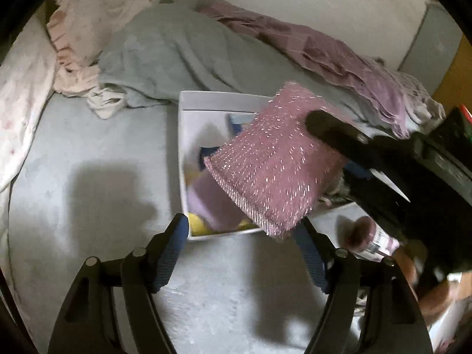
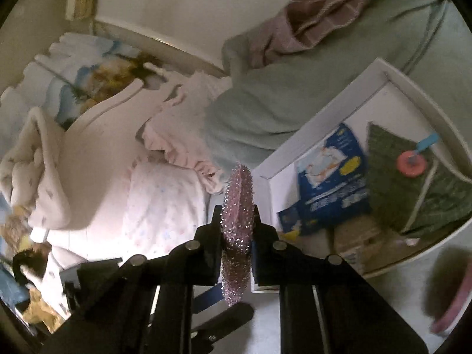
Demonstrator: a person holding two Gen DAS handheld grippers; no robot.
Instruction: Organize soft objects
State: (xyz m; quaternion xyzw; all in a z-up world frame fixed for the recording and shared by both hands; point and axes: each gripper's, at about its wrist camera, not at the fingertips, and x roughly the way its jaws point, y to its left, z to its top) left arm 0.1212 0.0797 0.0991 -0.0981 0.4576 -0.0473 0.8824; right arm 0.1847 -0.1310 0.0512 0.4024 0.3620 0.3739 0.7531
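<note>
**Right gripper clamps a pink glitter sponge over the white box**

Right gripper [image 2: 237,221], at the bottom centre of its own view, is pinched narrow on a pink scouring sponge [image 2: 237,206], one black finger on each flat face, so the sponge stands edge-on between them. Its cover is a mauve-pink knit shot through with short silvery threads that glint like tinsel. In the left wrist view the same sponge [image 1: 274,159] shows its broad face in the middle of the frame: a puffy, rounded rectangle with a ribbed, sparkling seam along its lower edge, tilted down to the left, with one black finger [image 1: 333,132] lying across its upper right part.

Left gripper [image 1: 242,233], at the bottom of its frame, stands wide with blue ribbed pads [image 1: 172,253] and nothing between them; the sponge's low corner hangs just above the gap.

Beyond the sponge sits a white box [image 1: 184,153] on a pale grey bed sheet [image 1: 88,221]. Inside it are a blue printed packet [image 2: 330,183], a dark green knitted cloth [image 2: 413,183] with an orange-red disc on it, and lilac and yellow soft items [image 1: 206,206].

Farther back lie a grey-green blanket [image 1: 165,56], a mauve quilted cover [image 1: 339,53] toward the upper right, and a frilled pale pink pillow [image 1: 79,38] at the upper left.
</note>
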